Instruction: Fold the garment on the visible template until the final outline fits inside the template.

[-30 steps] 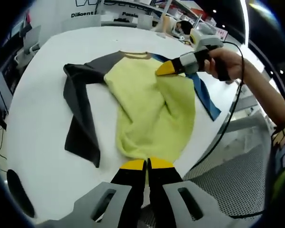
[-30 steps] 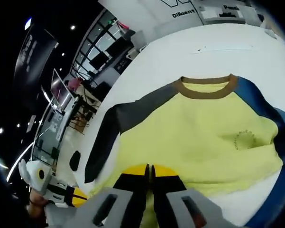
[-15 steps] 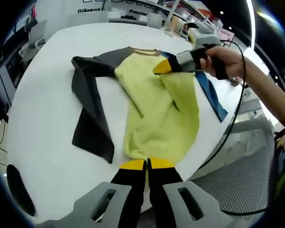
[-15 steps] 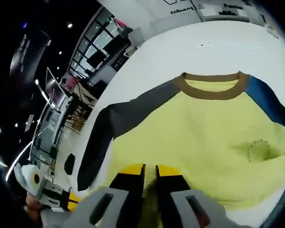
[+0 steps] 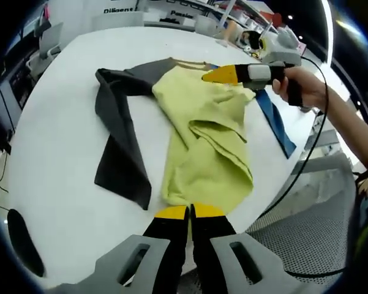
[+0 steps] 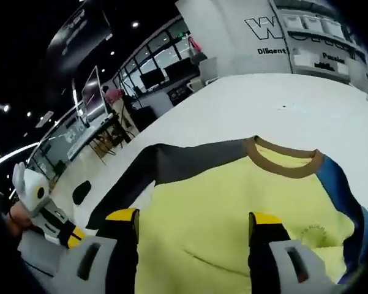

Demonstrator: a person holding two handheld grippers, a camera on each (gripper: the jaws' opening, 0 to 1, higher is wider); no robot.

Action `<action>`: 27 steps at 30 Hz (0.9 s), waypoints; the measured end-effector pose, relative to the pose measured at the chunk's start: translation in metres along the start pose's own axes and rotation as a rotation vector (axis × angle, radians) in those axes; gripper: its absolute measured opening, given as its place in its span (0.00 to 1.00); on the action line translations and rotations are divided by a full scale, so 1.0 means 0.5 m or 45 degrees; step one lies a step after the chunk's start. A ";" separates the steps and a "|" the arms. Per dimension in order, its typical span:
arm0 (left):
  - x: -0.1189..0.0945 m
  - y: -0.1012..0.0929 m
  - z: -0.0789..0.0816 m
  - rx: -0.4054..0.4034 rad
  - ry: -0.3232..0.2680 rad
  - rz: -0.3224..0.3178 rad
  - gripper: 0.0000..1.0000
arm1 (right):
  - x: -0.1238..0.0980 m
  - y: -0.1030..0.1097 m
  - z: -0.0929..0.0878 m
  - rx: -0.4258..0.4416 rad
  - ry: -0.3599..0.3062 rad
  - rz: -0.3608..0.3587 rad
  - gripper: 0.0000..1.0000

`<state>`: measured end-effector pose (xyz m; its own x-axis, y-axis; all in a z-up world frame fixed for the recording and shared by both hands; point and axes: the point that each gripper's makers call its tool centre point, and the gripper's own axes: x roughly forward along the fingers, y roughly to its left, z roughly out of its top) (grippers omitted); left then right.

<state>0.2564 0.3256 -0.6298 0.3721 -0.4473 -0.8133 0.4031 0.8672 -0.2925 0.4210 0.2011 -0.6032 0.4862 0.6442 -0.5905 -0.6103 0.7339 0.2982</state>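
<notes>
A long-sleeved raglan shirt [image 5: 199,144] of soft, matte knit lay on a smooth white round table [image 5: 55,147], near its right edge in the left gripper view. Its body was pale yellow-green, rumpled, with a loose fold of fabric doubled over across the middle and shallow creases running toward the hem. The dark grey sleeve [image 5: 119,147] stretched out flat to the left and bent back toward the near side, ending in a pointed cuff. The blue sleeve [image 5: 272,122] ran as a narrow strip along the right side toward the table edge. A brown ribbed collar [image 6: 285,165] curved around the neckline at the far end, and a small round printed mark [image 6: 312,234] sat on the chest close to the blue sleeve. The left gripper [image 5: 188,212], black with yellow tips, had its jaws pressed together on the hem of the shirt at the near edge. The right gripper [image 6: 193,219] had its jaws spread wide apart above the yellow body, holding nothing; in the left gripper view it hovered over the shirt's far shoulder, held by a person's hand [image 5: 300,86] with a black cable trailing from it.
</notes>
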 end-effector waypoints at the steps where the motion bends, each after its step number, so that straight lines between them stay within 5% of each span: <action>1: 0.000 0.000 0.000 -0.002 0.000 0.000 0.00 | -0.003 0.002 -0.001 -0.005 -0.001 -0.003 0.74; 5: 0.001 -0.004 0.001 -0.009 -0.006 -0.002 0.00 | -0.017 0.037 0.005 -0.091 -0.044 0.093 0.71; 8: 0.000 -0.008 0.000 -0.012 -0.007 -0.005 0.00 | -0.028 0.049 0.000 -0.125 -0.048 0.083 0.70; 17: -0.002 -0.013 -0.001 -0.002 -0.001 -0.022 0.00 | -0.049 0.048 -0.066 -0.094 0.046 0.089 0.57; 27: -0.004 -0.028 -0.004 -0.020 -0.006 -0.063 0.00 | -0.076 0.073 -0.137 -0.273 0.166 0.123 0.47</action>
<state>0.2484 0.3148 -0.6252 0.3559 -0.4905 -0.7954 0.4077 0.8474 -0.3401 0.3374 0.1884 -0.6211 0.3435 0.6656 -0.6626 -0.7752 0.5992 0.2001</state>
